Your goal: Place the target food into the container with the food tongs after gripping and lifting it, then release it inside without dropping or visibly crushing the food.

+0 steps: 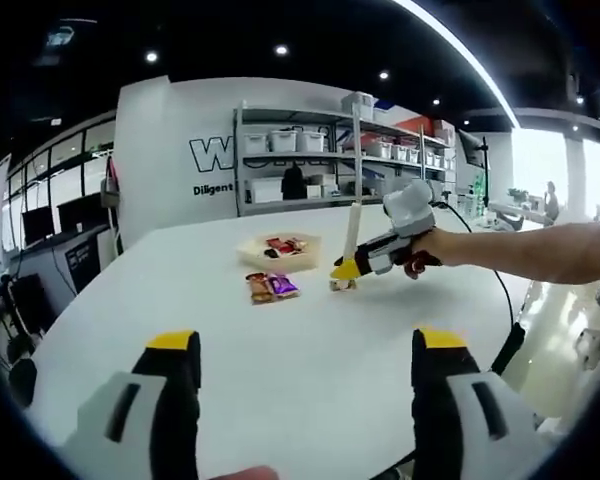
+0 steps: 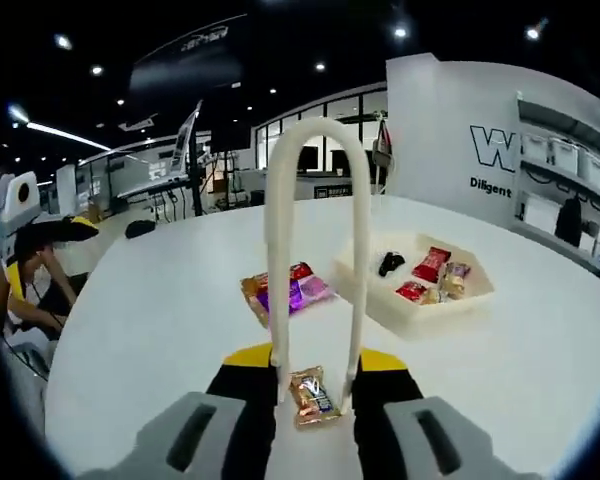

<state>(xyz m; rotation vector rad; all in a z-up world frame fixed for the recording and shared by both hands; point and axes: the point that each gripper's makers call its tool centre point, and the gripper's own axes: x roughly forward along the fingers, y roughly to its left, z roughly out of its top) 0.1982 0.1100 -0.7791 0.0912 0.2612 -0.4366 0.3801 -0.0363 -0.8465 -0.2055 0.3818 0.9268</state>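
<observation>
You've got loads of open white table (image 1: 280, 380) near your left gripper (image 1: 305, 345), nothing in the way there. Farther out, the loose snack packets (image 2: 285, 293) sit just left of the tray (image 2: 420, 305), so the lane between them is tight. The tongs (image 2: 315, 250) in your right gripper (image 2: 315, 385) straddle a small packet (image 2: 313, 397), with bare table off to its right.

On the white wall (image 1: 180, 130), upper left of the left gripper view, stands a large dark "W", with "Diligent" in small print beneath. The wall (image 2: 500, 120) at upper right of the right gripper view bears the same words.
</observation>
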